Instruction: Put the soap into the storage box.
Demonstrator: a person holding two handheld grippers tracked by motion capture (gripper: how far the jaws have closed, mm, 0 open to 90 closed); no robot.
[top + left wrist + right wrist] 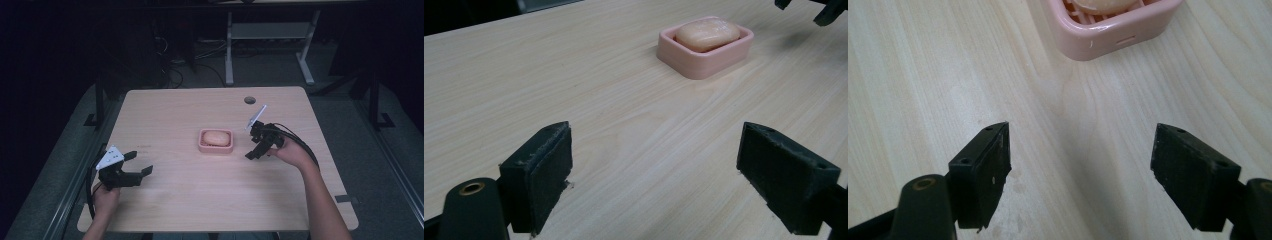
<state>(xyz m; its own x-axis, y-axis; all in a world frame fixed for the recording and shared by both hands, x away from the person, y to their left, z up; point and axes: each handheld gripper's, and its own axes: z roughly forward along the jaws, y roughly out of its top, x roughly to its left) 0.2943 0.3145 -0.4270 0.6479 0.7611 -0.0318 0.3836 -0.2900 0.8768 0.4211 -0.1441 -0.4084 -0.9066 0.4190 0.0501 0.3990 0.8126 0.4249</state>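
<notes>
High view: a pink soap dish (216, 141) holding a pale bar of soap (216, 136) sits near the middle of the wooden table (210, 200), with the left gripper (139, 163) well apart at the near left edge and the right gripper (257, 151) just to the dish's right, neither touching it. Left gripper view: jaws spread wide and empty above bare tabletop, the dish (704, 57) and soap (707, 35) far ahead to the right. Right gripper view: jaws likewise spread and empty, the dish (1098, 35) close ahead, its bar (1100, 5) partly cut off by the top edge.
</notes>
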